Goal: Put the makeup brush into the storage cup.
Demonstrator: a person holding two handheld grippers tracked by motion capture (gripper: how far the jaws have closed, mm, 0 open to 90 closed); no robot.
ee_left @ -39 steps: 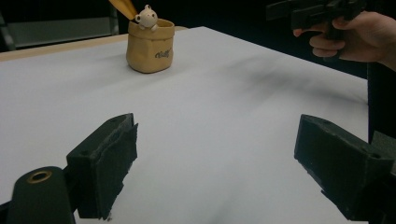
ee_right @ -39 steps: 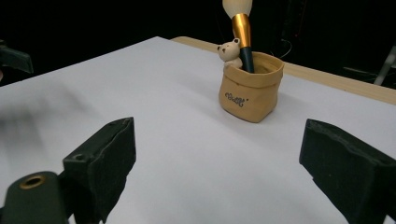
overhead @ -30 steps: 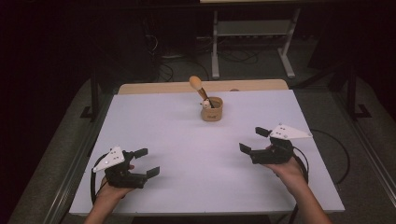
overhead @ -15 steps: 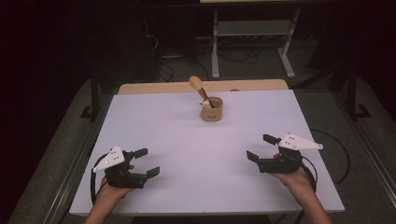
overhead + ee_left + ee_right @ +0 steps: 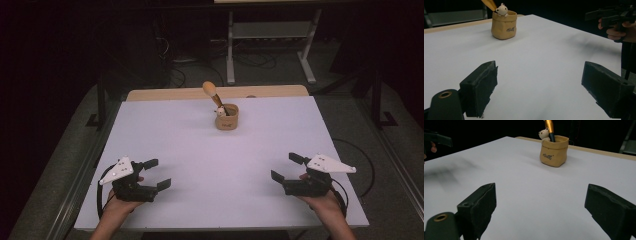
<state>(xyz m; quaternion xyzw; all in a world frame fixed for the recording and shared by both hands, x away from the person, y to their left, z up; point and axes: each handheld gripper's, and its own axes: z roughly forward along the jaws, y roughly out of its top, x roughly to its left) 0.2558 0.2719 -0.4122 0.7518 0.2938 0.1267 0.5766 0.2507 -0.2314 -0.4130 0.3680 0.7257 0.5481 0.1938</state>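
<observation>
Movement first: compared with a second ago, my right gripper has slid back toward me and outward, from about 4 o'clock on the table to nearer 5 o'clock, and sits a little lower. The left gripper has not shifted from its spot at about 7 o'clock. I read that as both hands drawn back to a resting start, well apart from the work, so no approach has begun yet.

Going left to right: the left gripper is held low over the white rectangular tabletop by my left hand, pointing toward 1 o'clock, its jaws spread wide with nothing between them — the left gripper view looks straight through the gap to bare table. At centre, toward 12 o'clock and near the far edge, stands the small tan sack-shaped ceramic pot with a little white bear figure on its rim and a wooden-handled brush leaning out toward 11 o'clock. My right gripper, held by the right hand, points toward 10 o'clock, jaws likewise wide open and empty.

The pot is the nearest thing to reach for — either hand would have to travel well forward.
</observation>
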